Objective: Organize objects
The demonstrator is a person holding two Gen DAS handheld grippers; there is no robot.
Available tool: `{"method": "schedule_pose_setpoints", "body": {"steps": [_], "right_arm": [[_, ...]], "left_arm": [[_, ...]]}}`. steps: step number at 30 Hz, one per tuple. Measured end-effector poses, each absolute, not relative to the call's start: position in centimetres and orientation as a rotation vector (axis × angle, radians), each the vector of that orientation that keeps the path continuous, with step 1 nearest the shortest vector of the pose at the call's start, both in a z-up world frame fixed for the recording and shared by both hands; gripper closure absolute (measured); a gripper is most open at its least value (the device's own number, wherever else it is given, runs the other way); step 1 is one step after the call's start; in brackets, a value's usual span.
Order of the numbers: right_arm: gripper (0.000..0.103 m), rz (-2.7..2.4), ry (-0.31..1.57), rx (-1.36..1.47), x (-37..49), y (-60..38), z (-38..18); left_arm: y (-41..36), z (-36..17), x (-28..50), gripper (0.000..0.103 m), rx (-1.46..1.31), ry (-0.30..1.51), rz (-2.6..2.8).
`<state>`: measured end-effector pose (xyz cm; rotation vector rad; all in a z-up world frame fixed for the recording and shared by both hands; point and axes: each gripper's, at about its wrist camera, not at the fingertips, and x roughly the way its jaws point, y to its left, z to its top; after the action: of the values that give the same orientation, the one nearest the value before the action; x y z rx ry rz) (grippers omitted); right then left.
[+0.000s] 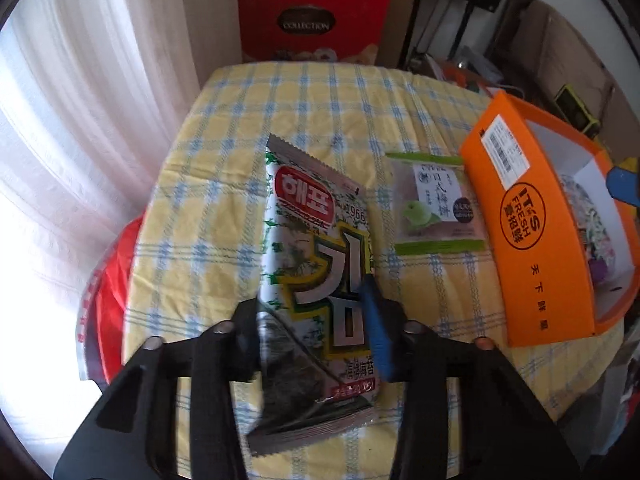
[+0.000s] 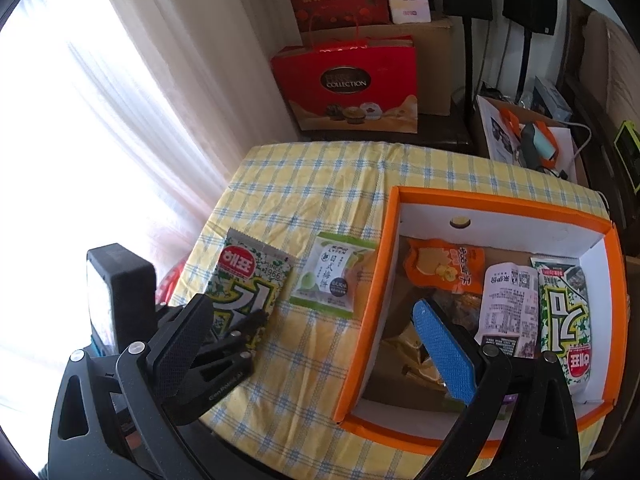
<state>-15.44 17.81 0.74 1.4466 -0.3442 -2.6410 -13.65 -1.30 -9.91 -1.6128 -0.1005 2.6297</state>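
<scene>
My left gripper [image 1: 316, 332] is shut on a Korean seaweed packet [image 1: 316, 248] and holds its near end, the packet tilted over the yellow checked tablecloth [image 1: 224, 184]. The packet also shows in the right wrist view [image 2: 248, 280], with the left gripper on its near end. A green and white plum-cake packet [image 1: 436, 208] lies to its right [image 2: 334, 276]. The orange box [image 2: 400, 208] stands on the right [image 1: 532, 240] and holds several snack packets, among them a second seaweed packet [image 2: 564, 320]. My right gripper [image 2: 316, 344] is open and empty, its blue pad [image 2: 444, 352] over the box.
A red gift bag [image 2: 348, 88] and cardboard boxes stand behind the table. A white curtain [image 2: 100, 120] hangs on the left. A red bag [image 1: 108, 280] lies below the table's left edge. A cluttered box with cables [image 2: 528, 140] sits at the far right.
</scene>
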Motion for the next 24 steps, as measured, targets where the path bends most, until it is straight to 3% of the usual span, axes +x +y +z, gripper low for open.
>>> {"method": "schedule_pose_setpoints", "body": {"steps": [6, 13, 24], "right_arm": [[0.007, -2.621, -0.263, 1.486, -16.8, 16.1, 0.8], [0.035, -2.574, -0.138, 1.609, -19.4, 13.2, -1.3], [0.039, -2.658, -0.050, 1.797, -23.2, 10.8, -5.7]], "left_arm": [[-4.2, -9.5, -13.4, 0.076, -1.610, -0.205, 2.659], [-7.3, -9.6, -12.3, 0.078, -1.600, -0.337, 2.669], [-9.0, -10.3, -11.2, 0.078, -1.577, -0.445, 2.673]]}}
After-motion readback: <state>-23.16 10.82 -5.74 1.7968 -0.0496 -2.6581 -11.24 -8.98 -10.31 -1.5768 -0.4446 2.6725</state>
